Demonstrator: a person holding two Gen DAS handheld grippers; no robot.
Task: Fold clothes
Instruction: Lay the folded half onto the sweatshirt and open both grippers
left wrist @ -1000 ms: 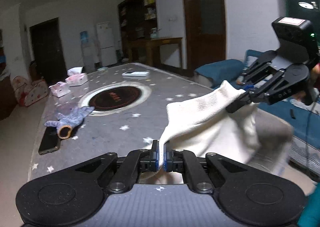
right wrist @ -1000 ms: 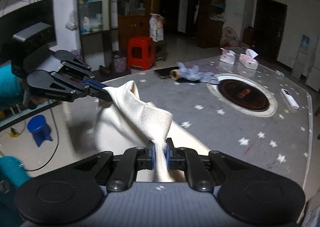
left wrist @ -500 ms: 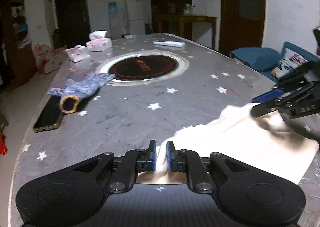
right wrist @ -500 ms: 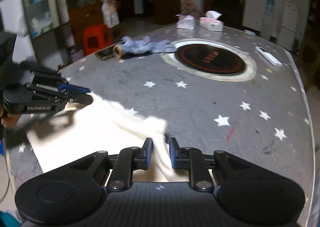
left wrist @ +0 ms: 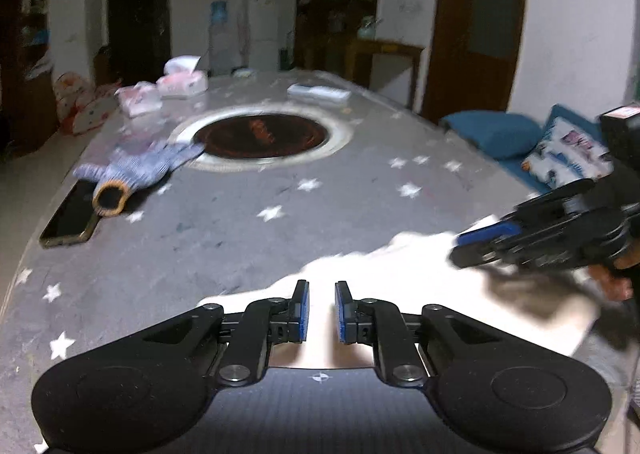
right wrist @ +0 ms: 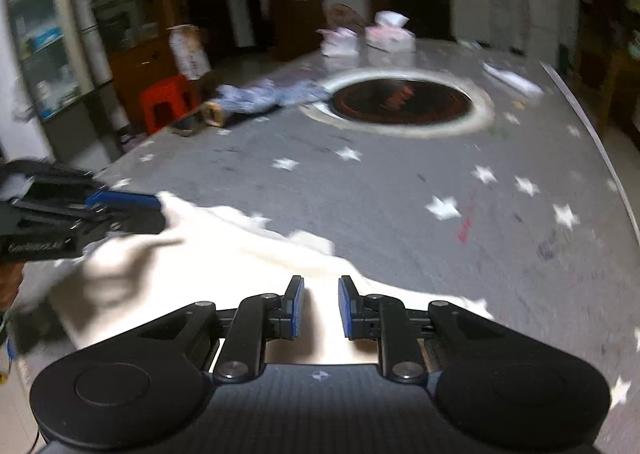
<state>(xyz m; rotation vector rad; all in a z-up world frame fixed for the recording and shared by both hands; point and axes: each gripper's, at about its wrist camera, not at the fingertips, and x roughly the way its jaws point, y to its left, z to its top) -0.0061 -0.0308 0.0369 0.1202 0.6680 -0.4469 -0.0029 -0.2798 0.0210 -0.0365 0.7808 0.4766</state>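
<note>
Left wrist view: low over near table edge, looking down along left gripper [left wrist: 321, 312] across star-patterned table [left wrist: 248, 254] toward doors. Right wrist view: same low pose behind right gripper [right wrist: 320, 308], angled toward shelves. Shared: white cloth [left wrist: 400, 278], round hotplate [right wrist: 402, 101], blue glove [left wrist: 140, 169], each other's gripper.

The cloth [left wrist: 400, 274] looks soft, matt cream fabric. The surface [left wrist: 240, 238] wears a dull grey star-printed cover. The glove [left wrist: 136, 169] is rough knit. The phone [left wrist: 70, 217] is glossy. Each hand-held gripper [left wrist: 319, 312] is matt black plastic.
</note>
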